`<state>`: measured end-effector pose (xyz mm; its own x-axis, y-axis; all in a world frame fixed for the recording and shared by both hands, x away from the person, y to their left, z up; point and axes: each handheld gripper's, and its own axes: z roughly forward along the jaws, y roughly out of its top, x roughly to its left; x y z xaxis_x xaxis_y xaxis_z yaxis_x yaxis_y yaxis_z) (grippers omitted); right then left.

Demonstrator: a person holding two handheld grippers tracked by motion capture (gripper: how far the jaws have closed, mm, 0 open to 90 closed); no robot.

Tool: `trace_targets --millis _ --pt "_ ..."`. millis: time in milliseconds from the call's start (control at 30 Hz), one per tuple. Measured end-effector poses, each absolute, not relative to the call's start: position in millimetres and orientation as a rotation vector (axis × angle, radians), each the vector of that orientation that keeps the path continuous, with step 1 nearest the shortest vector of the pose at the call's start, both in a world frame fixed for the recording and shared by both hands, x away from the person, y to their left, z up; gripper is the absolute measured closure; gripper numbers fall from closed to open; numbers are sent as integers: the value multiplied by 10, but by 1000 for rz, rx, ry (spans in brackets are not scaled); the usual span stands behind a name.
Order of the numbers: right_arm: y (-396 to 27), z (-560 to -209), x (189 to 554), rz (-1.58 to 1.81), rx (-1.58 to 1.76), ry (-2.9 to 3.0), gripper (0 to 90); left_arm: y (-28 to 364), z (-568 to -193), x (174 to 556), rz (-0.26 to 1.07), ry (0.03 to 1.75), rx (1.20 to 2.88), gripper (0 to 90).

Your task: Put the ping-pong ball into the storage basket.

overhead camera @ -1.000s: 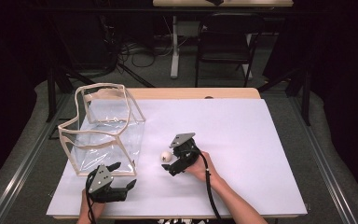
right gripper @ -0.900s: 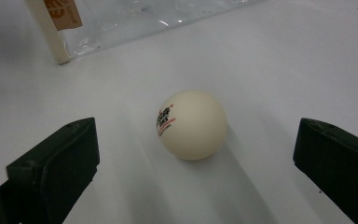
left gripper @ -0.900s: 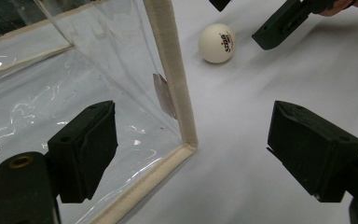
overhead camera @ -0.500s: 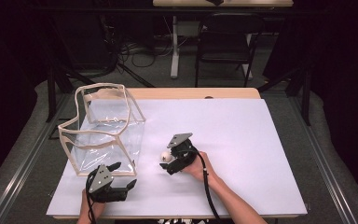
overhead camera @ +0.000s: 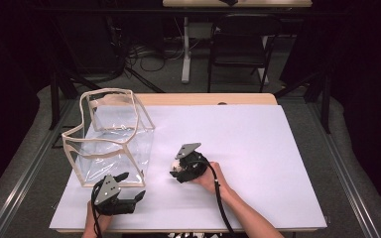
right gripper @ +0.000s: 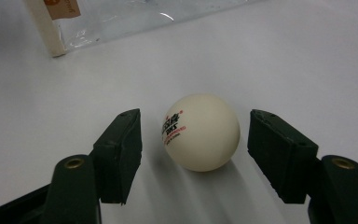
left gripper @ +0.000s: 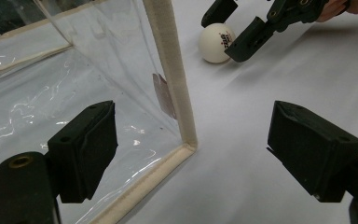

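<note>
A white table tennis ball point(right gripper: 201, 132) with small red and dark print, too small to read, lies on the white tabletop point(overhead camera: 258, 148) between the right gripper point(right gripper: 195, 149) pads, which have just been closing without touching it. The left gripper point(left gripper: 193, 154) stands wide apart at the clear bag point(overhead camera: 110, 136) corner.

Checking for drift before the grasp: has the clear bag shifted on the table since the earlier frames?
No. The clear bag sits at the same spot against the wooden table edge behind it, its near corner the same way off the left gripper.
</note>
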<state>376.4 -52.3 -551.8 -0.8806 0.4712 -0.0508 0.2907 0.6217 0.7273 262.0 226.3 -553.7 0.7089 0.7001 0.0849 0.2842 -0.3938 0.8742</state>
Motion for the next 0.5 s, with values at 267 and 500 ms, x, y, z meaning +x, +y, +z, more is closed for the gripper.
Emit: trace_targets --millis 267,500 --pt "-509 -5534 3760 1081 635 2620 412 2265 -5537 2618 558 757 1980 162" --pt "-511 -5535 3763 1072 640 2612 493 2262 -5538 2614 556 758 1979 162"
